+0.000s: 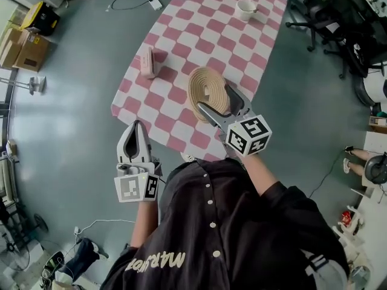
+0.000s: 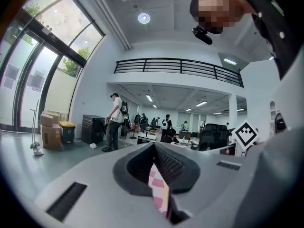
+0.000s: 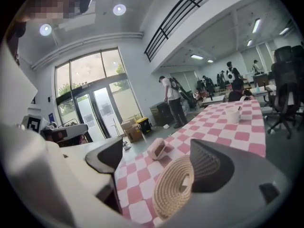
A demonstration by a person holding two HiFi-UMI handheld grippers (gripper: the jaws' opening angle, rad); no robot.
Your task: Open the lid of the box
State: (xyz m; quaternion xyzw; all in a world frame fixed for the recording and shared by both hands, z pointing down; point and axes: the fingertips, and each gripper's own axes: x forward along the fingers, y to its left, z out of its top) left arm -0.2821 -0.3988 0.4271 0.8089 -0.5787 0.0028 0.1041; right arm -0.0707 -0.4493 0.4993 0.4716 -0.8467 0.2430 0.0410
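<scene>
Lid (image 3: 173, 194) stands on edge between right tongs (image 3: 156, 152), apparently unclamped.

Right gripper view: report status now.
Left gripper shut, empty, off the table. Right gripper open, round woven piece between jaws. Pink box, cup well clear.

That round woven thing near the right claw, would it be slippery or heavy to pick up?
Probably neither. The woven disc looks like coiled rope, so likely light and rough enough for the open right gripper to hold. Being round, it might roll if stood on edge.
</scene>
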